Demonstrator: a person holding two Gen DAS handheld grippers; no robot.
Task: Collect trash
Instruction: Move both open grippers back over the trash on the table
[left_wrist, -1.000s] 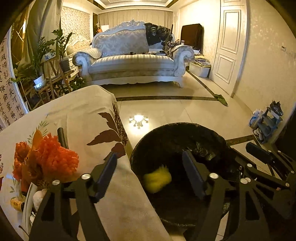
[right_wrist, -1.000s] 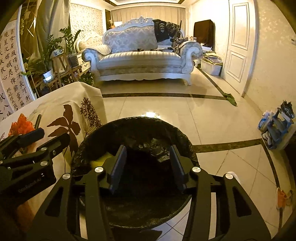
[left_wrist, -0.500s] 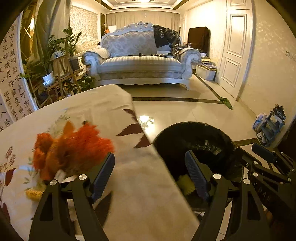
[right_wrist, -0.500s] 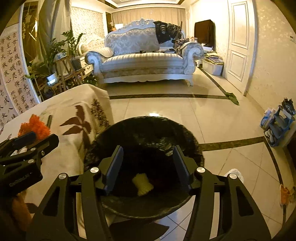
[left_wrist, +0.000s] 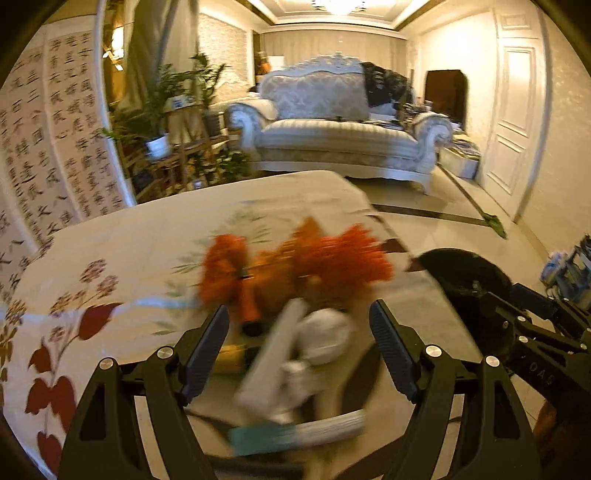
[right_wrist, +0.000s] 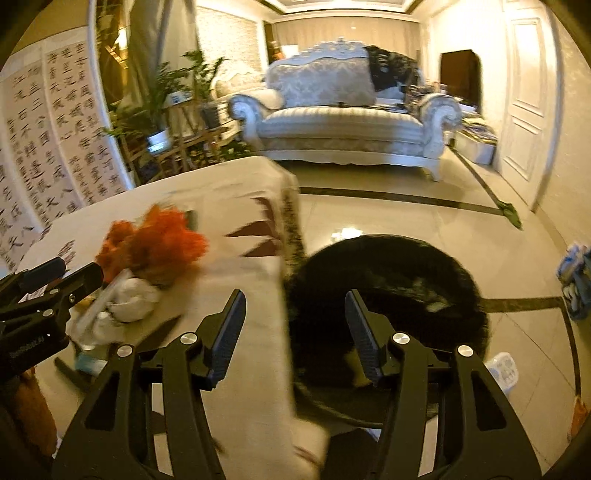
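Note:
A blurred trash pile lies on the flowered tablecloth (left_wrist: 147, 251): a crumpled white wad (left_wrist: 325, 339), a flat white piece (left_wrist: 273, 365), a teal wrapper (left_wrist: 266, 437) and a yellow scrap (left_wrist: 229, 356). My left gripper (left_wrist: 298, 325) is open just above the pile and grips nothing. Orange flowers (left_wrist: 303, 262) stand behind the pile. My right gripper (right_wrist: 295, 310) is open and empty, straddling the table edge and the black lined bin (right_wrist: 391, 288). In the right wrist view the white wad (right_wrist: 135, 299) and the left gripper (right_wrist: 55, 284) show at the left.
The bin (left_wrist: 461, 273) stands on the tiled floor right of the table. A white sofa (right_wrist: 343, 125) is at the back, potted plants (right_wrist: 162, 110) at the left, a white door (right_wrist: 524, 110) at the right. A small white object (right_wrist: 502, 365) lies by the bin.
Both views have swung left from the bin toward the table. The left gripper now hangs over the trash pile. The right jaws have widened a little, and the yellow piece stays in the bin.

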